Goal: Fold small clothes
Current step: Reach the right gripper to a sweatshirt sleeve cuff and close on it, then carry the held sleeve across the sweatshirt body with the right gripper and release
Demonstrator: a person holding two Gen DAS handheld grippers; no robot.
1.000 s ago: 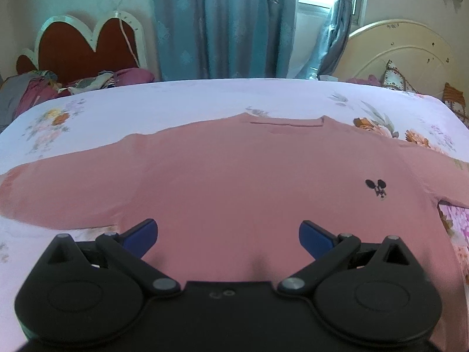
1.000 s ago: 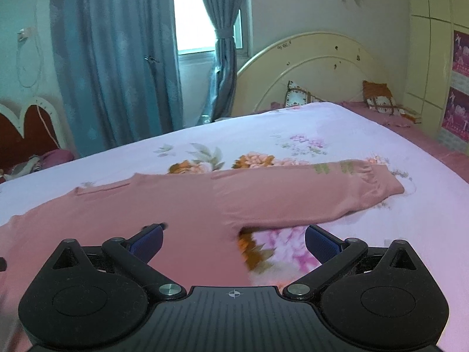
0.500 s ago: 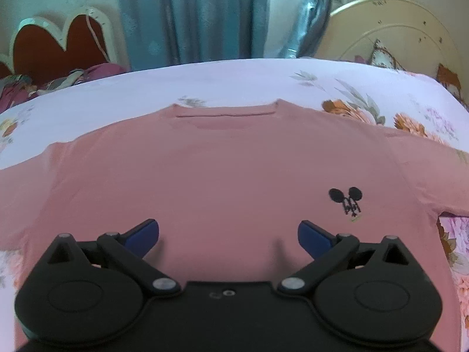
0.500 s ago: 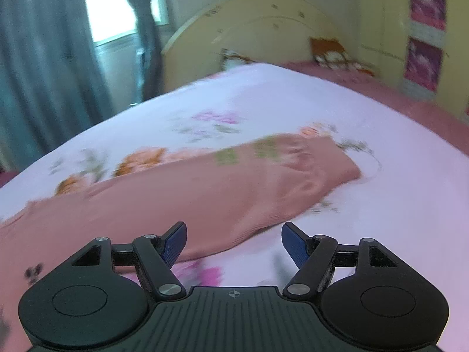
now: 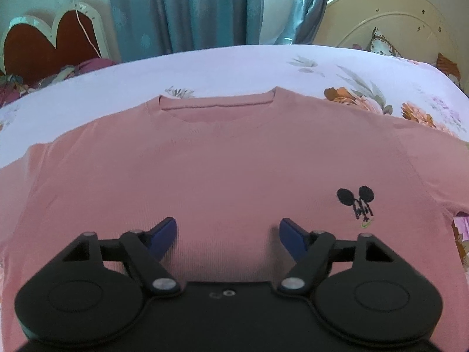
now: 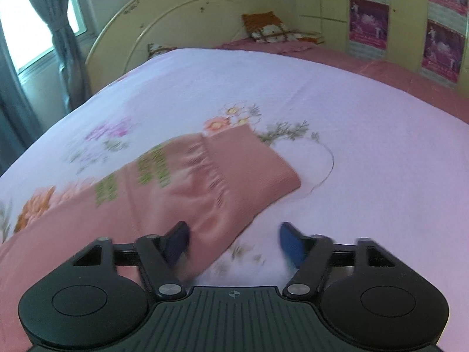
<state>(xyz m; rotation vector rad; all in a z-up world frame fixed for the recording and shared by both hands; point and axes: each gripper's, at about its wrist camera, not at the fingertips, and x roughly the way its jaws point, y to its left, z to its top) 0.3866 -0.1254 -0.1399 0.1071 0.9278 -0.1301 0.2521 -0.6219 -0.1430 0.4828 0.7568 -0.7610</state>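
A pink long-sleeved top (image 5: 228,170) lies flat and face up on the bed, collar (image 5: 217,107) at the far side, a small black mouse logo (image 5: 356,201) on its right chest. My left gripper (image 5: 228,234) is open and empty, low over the top's middle. In the right wrist view the top's right sleeve (image 6: 187,187) stretches out to the right, with green marks and a ribbed cuff (image 6: 258,161). My right gripper (image 6: 233,242) is open and empty over the sleeve's near edge, just short of the cuff.
The bed has a pale floral sheet (image 6: 366,135). A cream headboard (image 6: 187,20) and pillows (image 6: 272,29) stand at the right end. Blue curtains (image 5: 190,8), a red heart-shaped headboard (image 5: 49,41) and a pile of clothes (image 5: 17,85) lie beyond the far side.
My left gripper has moved forward over the top's body toward the collar. My right gripper has swung right along the sleeve toward the cuff. Both stayed open.
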